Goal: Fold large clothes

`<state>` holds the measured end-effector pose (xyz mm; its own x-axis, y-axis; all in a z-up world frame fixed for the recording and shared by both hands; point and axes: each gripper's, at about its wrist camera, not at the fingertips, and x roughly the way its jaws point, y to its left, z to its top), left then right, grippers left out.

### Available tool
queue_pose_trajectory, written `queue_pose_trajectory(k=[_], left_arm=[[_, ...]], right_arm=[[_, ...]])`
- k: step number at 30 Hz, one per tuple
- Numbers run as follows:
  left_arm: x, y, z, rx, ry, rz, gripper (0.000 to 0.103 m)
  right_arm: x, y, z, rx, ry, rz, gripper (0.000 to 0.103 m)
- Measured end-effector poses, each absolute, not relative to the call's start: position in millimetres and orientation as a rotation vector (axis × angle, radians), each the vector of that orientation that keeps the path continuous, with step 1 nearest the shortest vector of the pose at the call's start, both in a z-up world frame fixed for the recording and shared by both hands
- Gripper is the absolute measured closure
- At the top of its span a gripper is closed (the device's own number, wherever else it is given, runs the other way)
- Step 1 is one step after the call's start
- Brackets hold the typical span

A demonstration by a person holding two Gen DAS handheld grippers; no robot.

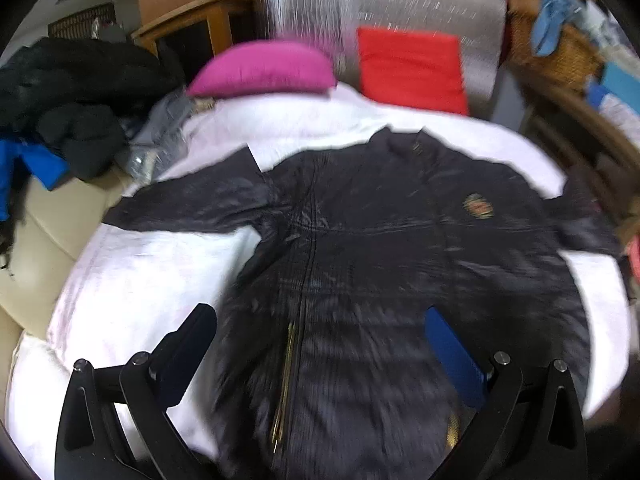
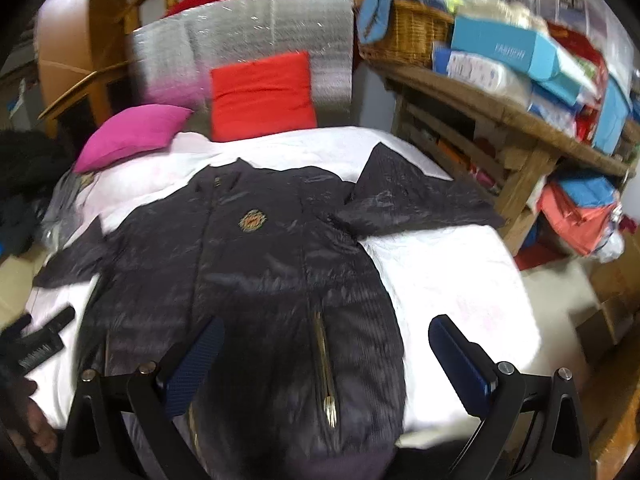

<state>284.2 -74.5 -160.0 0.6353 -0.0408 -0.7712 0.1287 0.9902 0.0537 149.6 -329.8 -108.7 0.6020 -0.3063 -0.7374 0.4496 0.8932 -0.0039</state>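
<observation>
One jacket (image 1: 360, 248), dark, quilted, front up, spread on the white bedding (image 1: 140, 272); collar toward the red cushion (image 1: 412, 68), hem toward us, long axis running straight ahead of both claws. Left gripper (image 1: 320, 344) and right gripper (image 2: 326, 360) gape wide and empty above the hem. Each sleeve lies outward; we judge the right sleeve (image 2: 420, 204) nearer the right gripper.
</observation>
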Motion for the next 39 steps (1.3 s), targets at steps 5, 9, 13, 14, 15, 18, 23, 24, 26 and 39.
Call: queue_pose_trajectory(k=[5,9,13,14,15,18,23,24,26,39], left_arm=[[358.2,-95.0,-226.8,0.141,0.972,-0.046,0.000],[383.1,-109.4,-257.2,0.157,1.013,-0.070,0.000],[392.3,-122.8,-271.7,0.162,1.062,-0.118,0.000],[393.1,-126.6,-272.9,0.168,1.056,-0.111,0.000],[392.9,-128.8,-273.4,0.168,1.054,-0.109,0.000],[391.8,-135.1,-274.6,0.157,1.057,-0.105,0.000],[385.2,-132.7,-280.0,0.094,1.022,-0.086,0.000],[383.8,-132.4,-280.1,0.098,1.020,-0.086,0.000],[384.2,-130.8,-278.3,0.099,1.026,-0.090,0.000],[386.6,-102.4,-237.0,0.157,0.938,-0.010,0.000]], right_arm=[[218.0,-452.7,-157.2,0.520,0.766,-0.349,0.000],[225.8,-581.4,-206.2,0.938,0.616,-0.409,0.000],[201.4,-681.4,-254.8,1.320,0.393,-0.455,0.000],[199.8,-697.4,-266.9,1.391,0.354,-0.436,0.000],[201.3,-709.5,-277.6,1.447,0.323,-0.406,0.000],[214.8,-730.3,-293.4,1.515,0.300,-0.408,0.000],[242.9,-748.7,-297.2,1.477,0.293,-0.489,0.007],[248.2,-752.1,-297.2,1.467,0.300,-0.497,0.025],[259.9,-753.2,-303.8,1.446,0.346,-0.520,0.052],[328.2,-602.2,-181.1,0.961,0.363,-0.334,0.086]])
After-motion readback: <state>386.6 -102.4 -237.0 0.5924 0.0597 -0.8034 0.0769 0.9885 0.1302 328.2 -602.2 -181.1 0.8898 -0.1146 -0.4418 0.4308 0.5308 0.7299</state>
